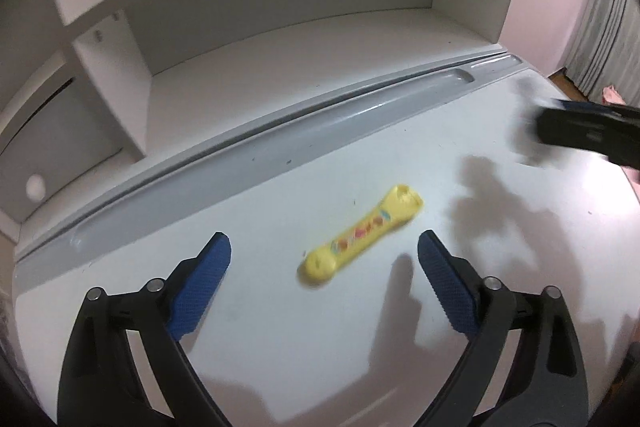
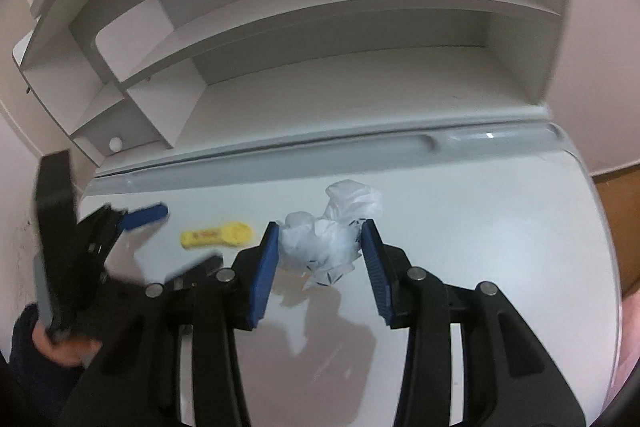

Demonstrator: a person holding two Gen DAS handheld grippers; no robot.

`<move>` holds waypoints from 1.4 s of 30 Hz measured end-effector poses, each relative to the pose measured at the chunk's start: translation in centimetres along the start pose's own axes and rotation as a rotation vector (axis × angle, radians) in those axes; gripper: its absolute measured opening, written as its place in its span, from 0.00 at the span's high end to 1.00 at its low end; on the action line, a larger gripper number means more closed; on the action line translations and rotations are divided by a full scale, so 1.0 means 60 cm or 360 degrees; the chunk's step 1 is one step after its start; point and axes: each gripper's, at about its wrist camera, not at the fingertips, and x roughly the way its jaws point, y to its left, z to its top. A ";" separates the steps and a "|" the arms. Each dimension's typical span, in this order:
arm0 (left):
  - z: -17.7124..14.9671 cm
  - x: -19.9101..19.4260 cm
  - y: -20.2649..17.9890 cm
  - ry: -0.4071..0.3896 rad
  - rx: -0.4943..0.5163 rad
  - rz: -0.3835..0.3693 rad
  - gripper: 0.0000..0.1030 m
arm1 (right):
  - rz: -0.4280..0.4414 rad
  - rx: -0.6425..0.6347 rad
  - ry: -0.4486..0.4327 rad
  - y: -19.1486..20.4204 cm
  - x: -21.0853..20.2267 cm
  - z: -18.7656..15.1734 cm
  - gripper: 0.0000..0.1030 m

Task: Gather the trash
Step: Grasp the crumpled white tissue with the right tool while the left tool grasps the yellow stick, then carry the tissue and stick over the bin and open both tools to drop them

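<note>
The left claw (image 1: 324, 253) is spread wide above the white worktop (image 1: 280, 347), its blue pads (image 1: 200, 291) well apart. A yellow wrapper (image 1: 360, 233) lies flat on the worktop between and just ahead of the tips, at about 12 o'clock from the claw, its long axis running from 7 to 1 o'clock. Neither pad touches it. At 2 o'clock in this view the right claw (image 1: 588, 131) shows as a dark blur near the worktop's far edge; its spread cannot be told from here.

In the right wrist view, the right claw (image 2: 320, 239) is open with a crumpled white bag (image 2: 332, 231) between its pads (image 2: 262, 275). The bag touches or nearly touches both pads, but blur leaves it unclear whether it is pinched. The wrapper (image 2: 218, 237) lies at 10 o'clock from this claw, beside the bag but apart from it. The left claw (image 2: 160, 239) reaches in from 9 o'clock, one pad past the wrapper. A grey groove (image 2: 280, 155) runs along the worktop's back edge, with white shelves (image 2: 320, 27) behind.
</note>
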 end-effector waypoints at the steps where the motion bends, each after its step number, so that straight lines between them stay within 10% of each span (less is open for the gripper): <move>1: 0.003 0.009 0.003 0.0011 -0.0001 0.0012 0.19 | -0.0007 0.0010 -0.0004 -0.009 -0.004 -0.004 0.59; 5: 0.012 0.014 -0.006 -0.0005 -0.0030 0.0005 0.32 | -0.0034 0.0060 -0.0020 -0.047 -0.034 -0.031 0.59; 11: 0.014 0.007 -0.022 0.0010 -0.0011 0.0037 0.88 | -0.0068 0.0113 -0.0037 -0.101 -0.086 -0.086 0.59; 18: 0.002 -0.018 -0.143 0.0050 0.0038 -0.0150 0.88 | -0.0223 0.0231 -0.0090 -0.193 -0.179 -0.189 0.59; 32: -0.084 -0.100 -0.646 0.0069 0.0600 -0.0830 0.88 | -0.0706 0.0944 -0.0160 -0.498 -0.397 -0.507 0.59; 42: -0.146 -0.101 -0.856 0.0090 0.0891 -0.0961 0.88 | -0.0753 0.1273 -0.0021 -0.623 -0.385 -0.665 0.59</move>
